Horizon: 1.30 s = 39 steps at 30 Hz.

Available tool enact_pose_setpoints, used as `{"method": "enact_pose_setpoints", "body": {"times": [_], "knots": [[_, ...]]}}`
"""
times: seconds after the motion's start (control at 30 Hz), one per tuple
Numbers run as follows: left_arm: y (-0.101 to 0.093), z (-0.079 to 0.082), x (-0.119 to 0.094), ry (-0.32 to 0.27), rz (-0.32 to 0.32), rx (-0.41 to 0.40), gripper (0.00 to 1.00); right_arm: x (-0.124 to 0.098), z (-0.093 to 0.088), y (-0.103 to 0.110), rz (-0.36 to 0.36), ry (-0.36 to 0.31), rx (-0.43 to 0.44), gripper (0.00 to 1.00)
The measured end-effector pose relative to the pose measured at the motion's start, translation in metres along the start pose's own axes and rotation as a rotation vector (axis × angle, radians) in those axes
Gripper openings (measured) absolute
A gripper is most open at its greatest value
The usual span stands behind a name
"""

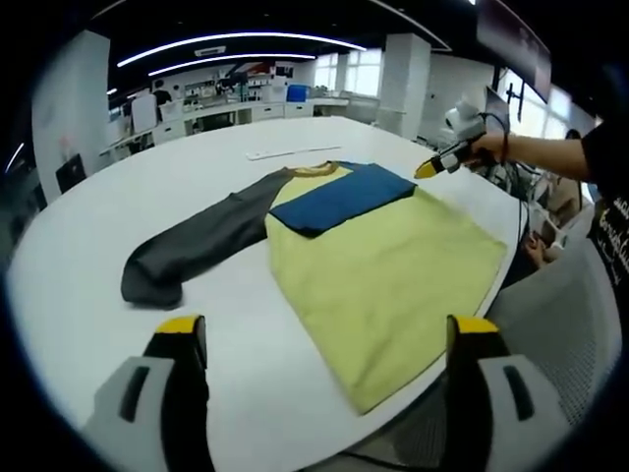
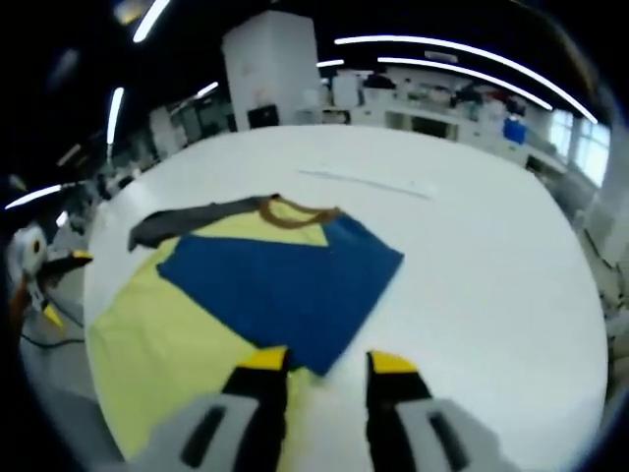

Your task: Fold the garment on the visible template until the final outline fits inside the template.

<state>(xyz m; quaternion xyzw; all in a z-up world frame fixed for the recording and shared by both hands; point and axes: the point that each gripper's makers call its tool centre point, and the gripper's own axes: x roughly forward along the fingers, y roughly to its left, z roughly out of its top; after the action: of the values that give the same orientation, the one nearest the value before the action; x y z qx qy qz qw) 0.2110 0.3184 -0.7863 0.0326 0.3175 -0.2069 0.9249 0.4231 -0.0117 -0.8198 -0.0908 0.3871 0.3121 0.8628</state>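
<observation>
Yellow cloth shirt (image 1: 393, 265) w/ blue sleeve (image 2: 285, 280) folded over its chest, grey sleeve (image 1: 197, 251) out flat, lies on my round white table (image 1: 236, 393). My left tongs (image 1: 324, 339) spread wide, holding nothing. Right tongs (image 2: 327, 364) parted at blue sleeve's edge.

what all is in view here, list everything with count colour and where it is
garment: 1, yellow body with brown collar, flat on the table
blue sleeve: 1, folded across the garment's chest
grey sleeve: 1, dark grey, stretched out flat on the table beside the body
table: 1, white, large and rounded, under the garment
thin strip: 1, white, on the table beyond the collar
benches and shelves: several, white, along the far wall
left gripper: 1, grey with yellow tips, open, over the table's near edge
right gripper: 1, grey with yellow tips, open, at the blue sleeve's edge
person's hand: 1, holding the right gripper
</observation>
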Motion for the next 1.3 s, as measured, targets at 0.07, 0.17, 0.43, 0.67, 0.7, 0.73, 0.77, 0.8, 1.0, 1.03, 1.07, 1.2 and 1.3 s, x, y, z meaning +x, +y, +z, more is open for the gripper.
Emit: {"method": "enact_pose_setpoints", "body": {"times": [0.07, 0.17, 0.43, 0.67, 0.7, 0.73, 0.77, 0.8, 1.0, 1.03, 1.07, 1.2, 1.3], "knots": [[0.0, -0.001, -0.001, 0.003, 0.002, -0.004, 0.99, 0.0, -0.005, -0.004, -0.006, 0.009, 0.001, 0.24], [0.0, -0.004, -0.001, 0.01, 0.004, -0.005, 0.99, 0.0, -0.012, -0.004, -0.011, 0.017, 0.006, 0.21], [0.001, -0.005, -0.002, 0.02, 0.014, -0.007, 0.98, 0.007, -0.018, -0.01, -0.018, 0.033, -0.03, 0.18], [0.0, -0.006, -0.001, 0.028, 0.017, -0.007, 0.98, 0.012, -0.021, 0.002, 0.017, 0.036, -0.02, 0.17], [0.0, -0.006, -0.001, 0.029, 0.018, -0.007, 0.98, 0.013, -0.022, 0.002, 0.019, 0.036, -0.016, 0.16], [-0.001, -0.006, -0.001, 0.03, 0.018, -0.006, 0.98, 0.014, -0.022, 0.004, 0.023, 0.035, -0.005, 0.15], [-0.001, -0.006, -0.001, 0.03, 0.018, -0.007, 0.98, 0.014, -0.022, 0.005, 0.025, 0.034, 0.003, 0.14], [0.0, -0.007, -0.002, 0.034, 0.02, -0.007, 0.98, 0.016, -0.023, 0.006, 0.032, 0.033, 0.02, 0.12], [0.001, -0.008, -0.003, 0.034, 0.025, -0.016, 0.97, 0.026, -0.021, 0.006, 0.051, 0.029, 0.041, 0.01], [0.0, -0.006, -0.003, 0.018, 0.024, -0.023, 0.98, 0.027, -0.02, 0.006, 0.052, 0.03, 0.04, 0.01], [0.0, -0.004, -0.004, 0.009, 0.023, -0.029, 0.98, 0.026, -0.02, 0.006, 0.052, 0.031, 0.041, 0.0], [0.003, -0.005, -0.004, 0.018, 0.033, -0.019, 0.98, 0.023, -0.021, 0.007, 0.045, 0.044, 0.033, 0.0], [0.003, -0.008, -0.003, 0.027, 0.029, -0.013, 0.98, 0.014, -0.024, 0.003, -0.001, 0.071, -0.01, 0.0]]}}
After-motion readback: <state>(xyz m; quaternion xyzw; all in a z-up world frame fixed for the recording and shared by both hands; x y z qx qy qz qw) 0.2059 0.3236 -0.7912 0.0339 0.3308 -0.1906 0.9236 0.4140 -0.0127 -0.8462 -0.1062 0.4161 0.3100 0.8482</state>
